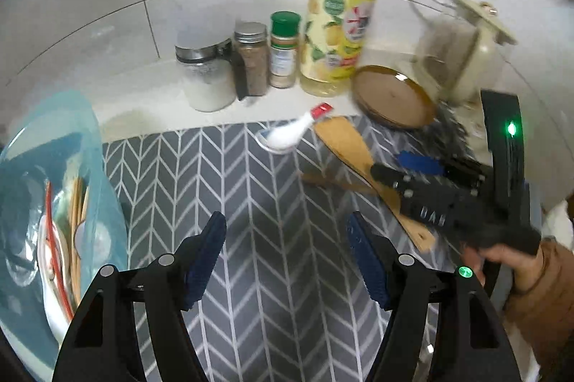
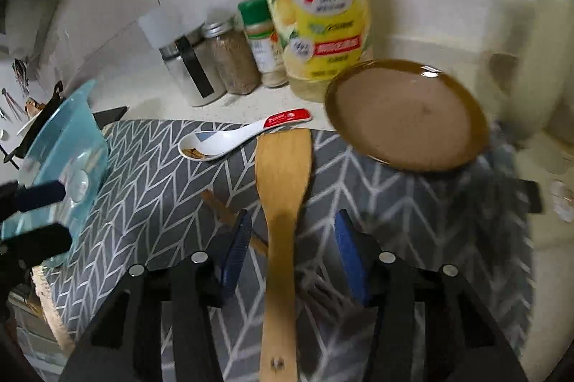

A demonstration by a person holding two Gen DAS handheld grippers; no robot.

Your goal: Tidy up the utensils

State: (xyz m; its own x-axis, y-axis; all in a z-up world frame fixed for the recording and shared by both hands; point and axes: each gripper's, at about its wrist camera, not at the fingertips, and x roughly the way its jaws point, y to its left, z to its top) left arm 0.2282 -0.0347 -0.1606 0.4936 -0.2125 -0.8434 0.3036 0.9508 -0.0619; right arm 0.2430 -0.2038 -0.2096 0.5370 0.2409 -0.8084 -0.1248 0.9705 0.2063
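Wooden spatula flat on herringbone mat, handle between right tool's parted pads, not yet pinched; likely light, stiff, smooth-grained, so best taken mid-handle, squarely; left tool apart, empty, beside blue container.

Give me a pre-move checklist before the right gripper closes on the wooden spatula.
1. Wooden spatula handle lies between the right gripper fingers: ok.
2. Fingers apart and not yet pressing the handle, gaps visible both sides: ok.
3. Thin wooden stick lies close by the near finger and could get caught: not ok.
4. White spoon and brown plate lie apart from the handle: ok.
5. Left gripper open and empty over the grey mat, clear of the spatula: ok.
6. Room in the blue container, which already holds utensils: cannot tell.
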